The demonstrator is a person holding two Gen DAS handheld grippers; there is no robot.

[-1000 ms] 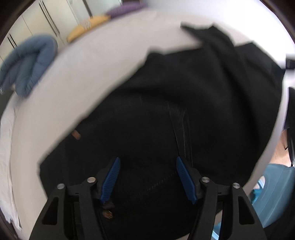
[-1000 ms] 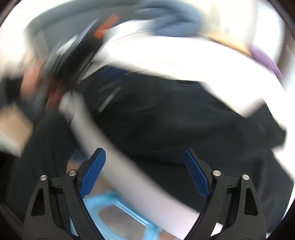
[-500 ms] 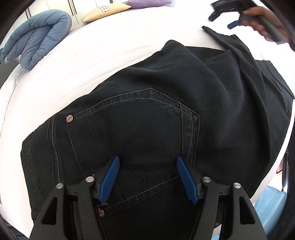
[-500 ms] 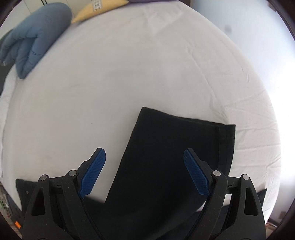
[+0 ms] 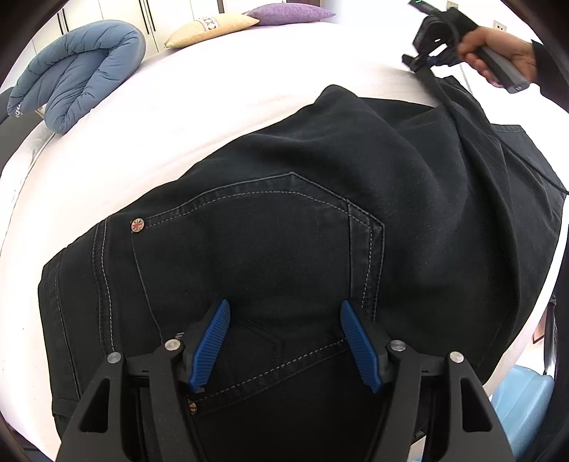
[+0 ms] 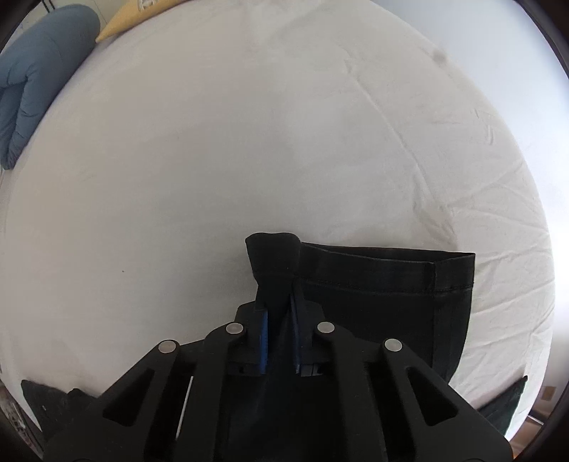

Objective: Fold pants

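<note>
In the left wrist view, the left tongs [image 5: 284, 341] hung well open over the seat of the black pants [image 5: 284, 231], which lay spread on the white bed [image 5: 213, 106]. Their blue pads straddled the back pocket [image 5: 256, 256] just below its stitched top edge, and no cloth was pinched between them; whether the tips rested on the denim could not be told. Placed there, they looked ready either to pin the waist end down or to take hold of it, so that the heavy end would not drag when the leg was brought over. Far across the bed, a hand [image 5: 498, 60] gripped the right tongs [image 5: 421, 64], from which a taut strip of pant leg ran back toward the body of the garment. A blue quilt [image 5: 78, 71] and two pillows [image 5: 249, 17] sat well apart at the head of the bed, out of the way. In the right wrist view, the right tongs [image 6: 281, 320] were closing, with a bunched corner of the hem [image 6: 274, 259] already squeezed between the pads and poking up past them. The rest of the cuff [image 6: 384, 273] lay flat on the sheet just beside the grip. Taking the leg by its end probably gave the longest lever for carrying it toward the waist, so the fold seemed only begun.
</note>
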